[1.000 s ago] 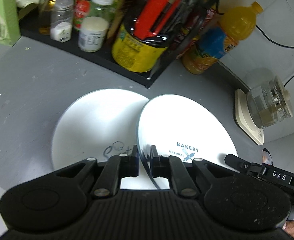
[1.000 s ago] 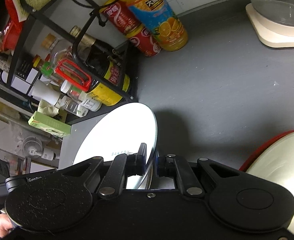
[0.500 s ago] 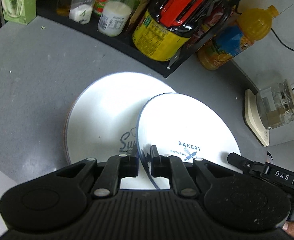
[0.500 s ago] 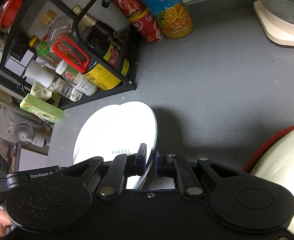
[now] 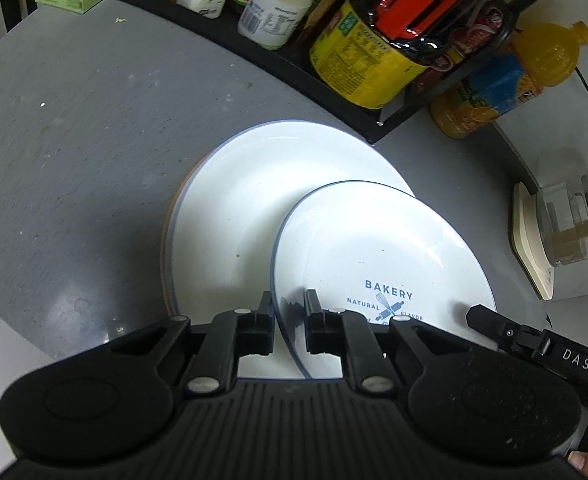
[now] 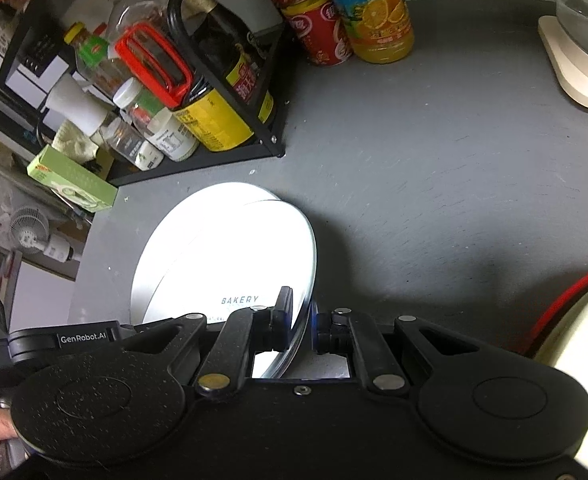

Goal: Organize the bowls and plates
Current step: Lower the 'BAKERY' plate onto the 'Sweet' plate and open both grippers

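Observation:
A white plate with a blue rim and BAKERY print [image 5: 377,248] is held tilted by both grippers. My left gripper [image 5: 290,314] is shut on its near left rim. My right gripper [image 6: 302,318] is shut on its opposite rim, and the plate [image 6: 246,256] shows edge-on there. Below it a stack of white plates [image 5: 238,208] lies on the grey counter, also in the right wrist view [image 6: 174,240]. The held plate overlaps the stack's right side.
A black rack [image 5: 278,56] of bottles and jars stands behind the stack. An orange juice bottle [image 5: 505,84] and red cans [image 6: 313,20] stand to its right. A glass appliance on a cream base [image 5: 565,232] sits far right. A red-rimmed bowl [image 6: 577,320] is at the right.
Both grippers have pulled back and up with the BAKERY plate. The stack below shows more fully, and the held plate now covers more of its right side.

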Demonstrator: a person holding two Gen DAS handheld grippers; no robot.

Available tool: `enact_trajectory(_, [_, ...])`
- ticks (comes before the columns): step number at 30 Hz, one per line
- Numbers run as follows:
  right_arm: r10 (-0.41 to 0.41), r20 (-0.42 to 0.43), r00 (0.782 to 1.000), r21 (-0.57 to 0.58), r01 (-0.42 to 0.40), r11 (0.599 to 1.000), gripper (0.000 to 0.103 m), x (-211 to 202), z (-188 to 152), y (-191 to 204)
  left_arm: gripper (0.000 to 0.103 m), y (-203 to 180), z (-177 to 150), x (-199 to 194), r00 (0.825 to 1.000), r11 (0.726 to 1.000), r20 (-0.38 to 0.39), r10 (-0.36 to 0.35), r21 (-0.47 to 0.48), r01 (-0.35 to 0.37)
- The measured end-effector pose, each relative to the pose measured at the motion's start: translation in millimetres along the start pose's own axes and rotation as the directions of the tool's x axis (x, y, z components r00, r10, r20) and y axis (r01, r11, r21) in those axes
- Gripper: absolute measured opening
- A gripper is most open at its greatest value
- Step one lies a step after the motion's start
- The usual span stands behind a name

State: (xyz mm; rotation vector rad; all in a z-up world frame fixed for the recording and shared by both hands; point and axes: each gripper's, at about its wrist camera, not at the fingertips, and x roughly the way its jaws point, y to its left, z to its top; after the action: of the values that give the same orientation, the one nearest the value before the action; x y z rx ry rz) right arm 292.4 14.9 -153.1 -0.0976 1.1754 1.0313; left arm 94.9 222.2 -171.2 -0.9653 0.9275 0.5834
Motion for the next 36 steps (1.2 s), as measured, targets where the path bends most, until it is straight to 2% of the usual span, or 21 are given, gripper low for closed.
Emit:
enact_trajectory(14, [-0.002,-0.018,1.000,0.045,0.003,0.999,0.005,13,-6,-2,0.013,12,2,8,1.000,0.999,-0.010,0.026,-0.021,-0.026])
enact_trajectory(21, [-0.024,-0.018,1.000,0.038,0.025,0.999,0.005,16,-6,2,0.013,8,6,8,0.995,0.994,-0.022,0.100,0.044,-0.099])
enact_trajectory(26, [-0.038,-0.015,0.999,0.032,0.039,0.999,0.005,18,-6,5,0.014,3,15,-6,0.995,0.990,-0.005,0.104,0.092,-0.103])
enact_trajectory(29, [-0.038,-0.016,0.999,0.040,0.038,0.998,0.006,18,-5,4,0.024,2,21,-19,0.994,0.987,0.024,0.109,0.114,-0.111])
enact_trajectory(31, [-0.041,-0.018,0.999,0.042,0.041,0.998,0.006,20,-5,4,0.044,1,24,-26,0.991,0.984,0.058,0.123,0.121,-0.130])
enact_trajectory(33, [-0.040,-0.022,0.999,0.047,0.041,0.998,0.007,21,-5,3,0.055,3,26,-29,0.986,0.980,0.083,0.147,0.122,-0.156])
enact_trajectory(36, [-0.043,-0.027,0.999,0.037,0.044,0.998,0.008,23,-5,5,0.058,7,28,-23,0.981,0.976,0.082,0.178,0.116,-0.186])
